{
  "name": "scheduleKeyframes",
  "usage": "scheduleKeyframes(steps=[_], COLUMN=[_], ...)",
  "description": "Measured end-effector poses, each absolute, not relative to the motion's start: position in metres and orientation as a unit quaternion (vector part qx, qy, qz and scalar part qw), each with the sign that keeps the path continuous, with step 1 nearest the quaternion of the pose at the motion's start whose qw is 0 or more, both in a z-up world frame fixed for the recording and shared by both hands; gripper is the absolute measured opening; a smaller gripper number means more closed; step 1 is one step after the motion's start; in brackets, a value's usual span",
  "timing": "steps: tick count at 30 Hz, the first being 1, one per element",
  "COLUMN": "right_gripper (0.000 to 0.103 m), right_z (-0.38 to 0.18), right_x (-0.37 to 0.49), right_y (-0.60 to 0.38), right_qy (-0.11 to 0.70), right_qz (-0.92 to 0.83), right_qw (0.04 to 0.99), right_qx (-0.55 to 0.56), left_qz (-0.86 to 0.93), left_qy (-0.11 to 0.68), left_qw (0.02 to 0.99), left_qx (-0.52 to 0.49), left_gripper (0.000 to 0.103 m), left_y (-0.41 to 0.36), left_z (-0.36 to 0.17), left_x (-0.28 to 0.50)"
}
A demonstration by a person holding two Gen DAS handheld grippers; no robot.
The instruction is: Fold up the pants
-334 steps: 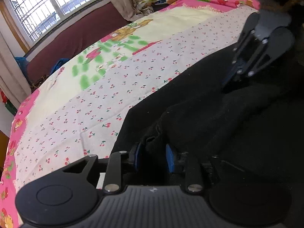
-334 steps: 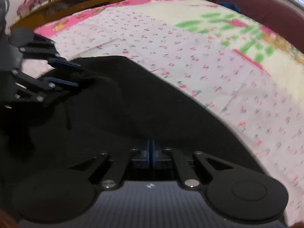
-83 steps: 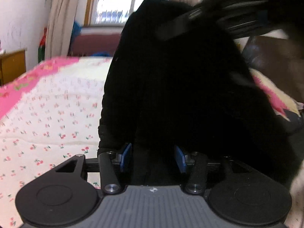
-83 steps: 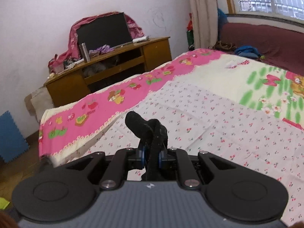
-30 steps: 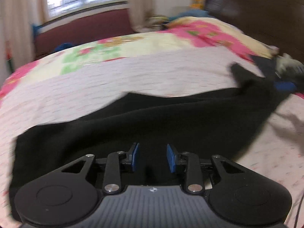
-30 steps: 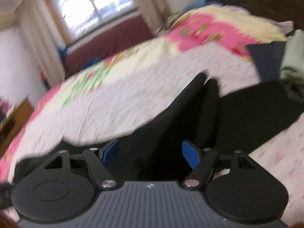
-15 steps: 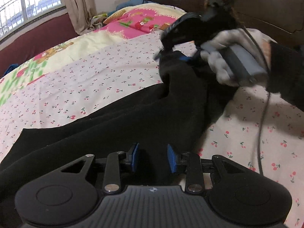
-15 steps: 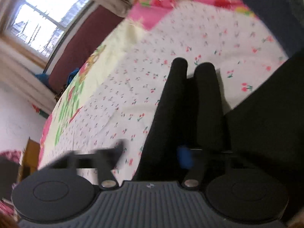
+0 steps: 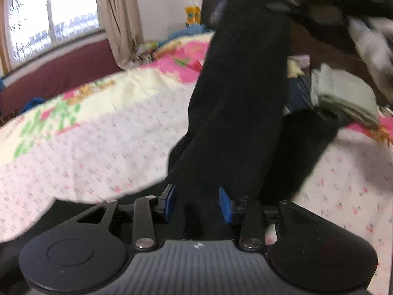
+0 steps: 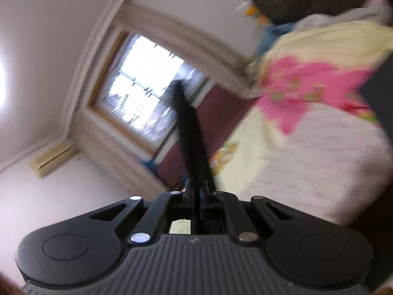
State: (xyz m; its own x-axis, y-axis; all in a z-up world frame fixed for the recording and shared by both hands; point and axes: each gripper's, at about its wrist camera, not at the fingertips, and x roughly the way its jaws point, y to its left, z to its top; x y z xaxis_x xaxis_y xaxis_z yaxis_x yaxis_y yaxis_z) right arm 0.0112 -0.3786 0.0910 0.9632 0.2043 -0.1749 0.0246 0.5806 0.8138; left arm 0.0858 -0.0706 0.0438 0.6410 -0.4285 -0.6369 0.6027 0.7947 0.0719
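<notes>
The black pants [image 9: 240, 98] rise as a taut band from my left gripper [image 9: 196, 204] toward the top right, while the rest sags onto the bed. The left jaws are opening, and the cloth fills the gap between the blue pads [image 9: 169, 202]. My right gripper [image 9: 277, 7] shows there only as a dark blur at the band's upper end, beside a gloved hand [image 9: 368, 41]. In the right wrist view the right gripper [image 10: 196, 196] is shut on a thin edge of the black pants [image 10: 191, 142], which sticks out past its tips.
The bed's cherry-print sheet [image 9: 98, 147] spreads to the left and front. A stack of folded clothes [image 9: 343, 98] lies at the right near the dark headboard [image 9: 319, 39]. A curtained window [image 10: 142, 98] and a maroon couch [image 9: 61, 73] stand beyond the bed.
The right jaws went from wide open to shut on the pants' edge, then swung upward. The pants, lying across the bed a second ago, now hang stretched between both grippers.
</notes>
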Motion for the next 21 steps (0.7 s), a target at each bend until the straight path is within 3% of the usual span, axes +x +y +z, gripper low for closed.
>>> scheduleKeyframes(steps=[5,12,15,16,17,18,21], right_gripper=[0.006,0.011,0.027,0.028,0.023,0.005,0.005], right_z=[-0.004,-0.029,-0.032,-0.032,-0.03,-0.026,-0.013], right_x=[-0.016,-0.036,-0.032,-0.031,-0.032,-0.037,-0.052], right_y=[-0.416,-0.431,-0.436,-0.436,-0.435,-0.435,-0.434], right_qy=[0.216,0.206,0.207,0.205,0.2,0.186,0.141], right_qz=[-0.095,-0.109,-0.106,-0.109,-0.117,-0.119,-0.116], right_qw=[0.842,0.82,0.819,0.821,0.823,0.828,0.842], right_qx=[0.485,0.522,0.525,0.522,0.519,0.516,0.507], left_qz=[-0.307,-0.311,-0.31,-0.308,-0.307,-0.307,-0.312], left_qy=[0.363,0.362,0.364,0.365,0.365,0.364,0.359], left_qw=[0.859,0.851,0.851,0.851,0.851,0.85,0.851], left_qx=[0.19,0.219,0.219,0.22,0.222,0.224,0.224], left_gripper=[0.052,0.055,0.056,0.057,0.057,0.057,0.057], left_y=[-0.098,-0.113,-0.113,-0.113,-0.114,-0.114,-0.116], left_z=[0.002,-0.004,-0.004,-0.006,-0.006,-0.005,-0.003], left_x=[0.077,0.071,0.071,0.072,0.071,0.071,0.07])
